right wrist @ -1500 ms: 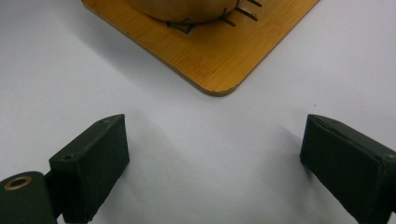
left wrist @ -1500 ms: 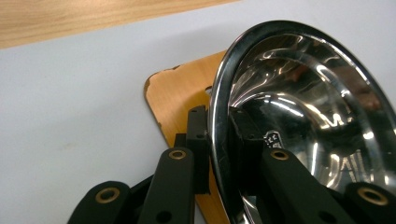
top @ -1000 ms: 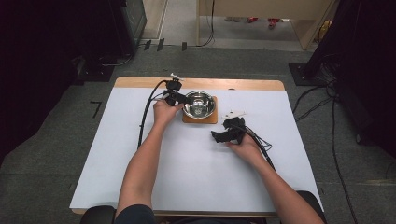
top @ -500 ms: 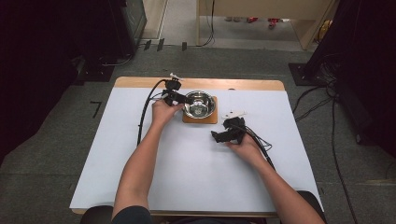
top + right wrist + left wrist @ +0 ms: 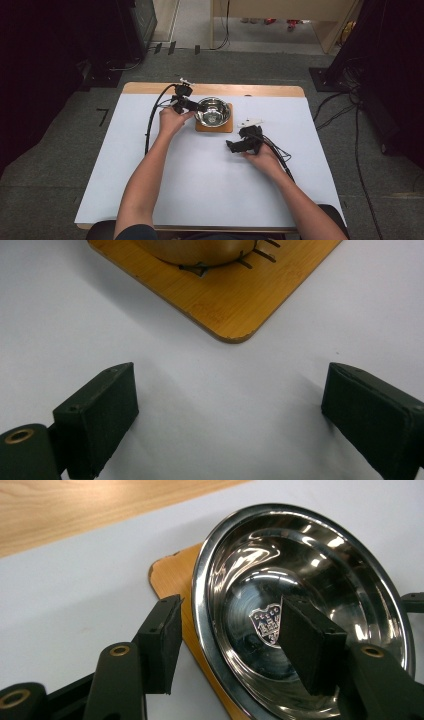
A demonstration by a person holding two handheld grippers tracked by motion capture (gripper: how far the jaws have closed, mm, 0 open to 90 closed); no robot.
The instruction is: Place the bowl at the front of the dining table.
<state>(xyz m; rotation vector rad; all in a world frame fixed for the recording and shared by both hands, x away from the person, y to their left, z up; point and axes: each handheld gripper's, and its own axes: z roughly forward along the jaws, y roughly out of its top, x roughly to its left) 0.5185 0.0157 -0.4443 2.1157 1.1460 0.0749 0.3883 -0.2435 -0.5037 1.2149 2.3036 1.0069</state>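
A shiny steel bowl (image 5: pixel 213 111) stands on a small wooden board (image 5: pixel 220 127) at the back middle of the white table. My left gripper (image 5: pixel 192 106) is at the bowl's left rim. In the left gripper view its jaws straddle that rim (image 5: pixel 200 610), one outside over the board (image 5: pixel 170 575) and one inside the bowl (image 5: pixel 300 580). They have just been opening and neither pad presses the rim. My right gripper (image 5: pixel 231 146) rests on the table to the board's right front. It is open with nothing between the jaws, and faces the board's corner (image 5: pixel 235 295).
A bare wooden strip (image 5: pixel 260 90) runs along the table's far edge. Cables (image 5: pixel 150 120) trail from both grippers across the white cover (image 5: pixel 200 190). Dark equipment and floor cables surround the table.
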